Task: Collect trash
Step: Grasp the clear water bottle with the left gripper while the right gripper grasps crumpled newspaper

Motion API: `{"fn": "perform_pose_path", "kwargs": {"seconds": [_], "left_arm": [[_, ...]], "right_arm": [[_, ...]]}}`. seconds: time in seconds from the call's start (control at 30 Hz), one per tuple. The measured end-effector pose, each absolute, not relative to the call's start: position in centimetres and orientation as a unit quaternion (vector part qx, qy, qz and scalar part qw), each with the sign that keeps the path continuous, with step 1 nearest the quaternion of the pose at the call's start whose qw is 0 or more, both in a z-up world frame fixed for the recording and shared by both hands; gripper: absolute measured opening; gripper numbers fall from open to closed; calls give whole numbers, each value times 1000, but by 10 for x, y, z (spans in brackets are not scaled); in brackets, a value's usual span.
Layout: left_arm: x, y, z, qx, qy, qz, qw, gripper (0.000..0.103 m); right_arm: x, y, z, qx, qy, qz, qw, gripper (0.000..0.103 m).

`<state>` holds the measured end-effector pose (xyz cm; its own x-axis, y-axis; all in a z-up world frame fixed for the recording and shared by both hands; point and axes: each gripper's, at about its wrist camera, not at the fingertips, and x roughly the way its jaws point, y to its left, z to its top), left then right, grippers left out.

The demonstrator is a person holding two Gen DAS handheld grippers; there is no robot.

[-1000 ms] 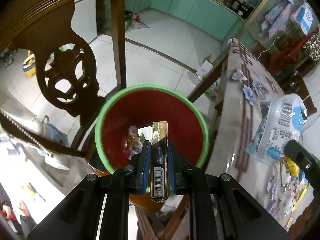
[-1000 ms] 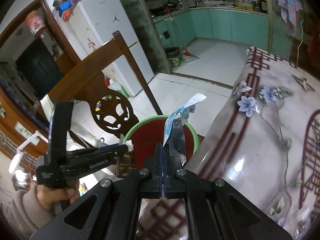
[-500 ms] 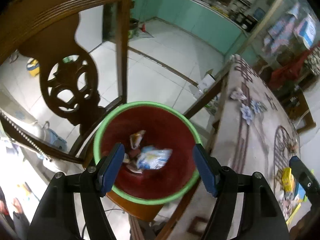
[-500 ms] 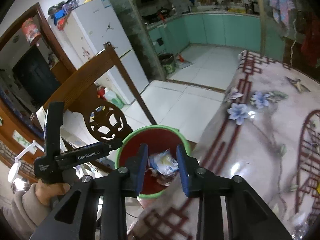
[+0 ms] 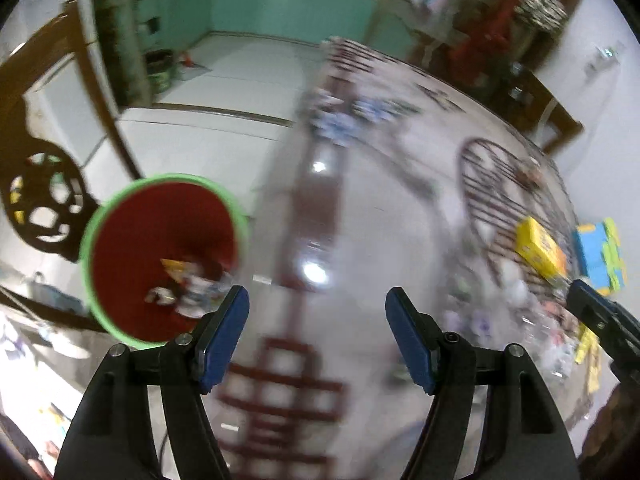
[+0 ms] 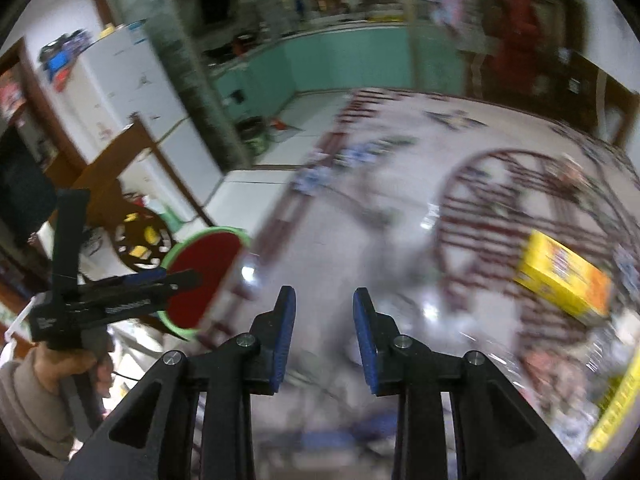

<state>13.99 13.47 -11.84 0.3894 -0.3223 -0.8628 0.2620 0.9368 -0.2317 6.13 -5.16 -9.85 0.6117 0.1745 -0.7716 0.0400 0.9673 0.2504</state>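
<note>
At far left, the round red bin with a green rim (image 5: 120,320) stands beside the carved dark wooden chair (image 5: 36,184), crumpled wrappers (image 5: 188,284) lying in its bottom. The left gripper (image 5: 316,336) hangs over the glossy patterned tablecloth (image 5: 320,208), jaws wide apart and empty. The right gripper (image 6: 324,332), jaws partly open, holds nothing. Further right, a yellow cardboard box (image 6: 560,276) lies on the cloth among blurred litter.
</note>
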Motion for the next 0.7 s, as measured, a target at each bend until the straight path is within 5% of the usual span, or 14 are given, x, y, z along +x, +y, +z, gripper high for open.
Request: {"fn": "perform_pose_path", "kwargs": {"seconds": [0.3, 0.7], "left_arm": [[85, 24, -117, -40, 547, -233, 803, 70], [43, -40, -124, -56, 571, -217, 789, 70]], "right_arm": [[-4, -196, -121, 150, 494, -53, 855, 28], [1, -238, -190, 172, 536, 8, 826, 26]]}}
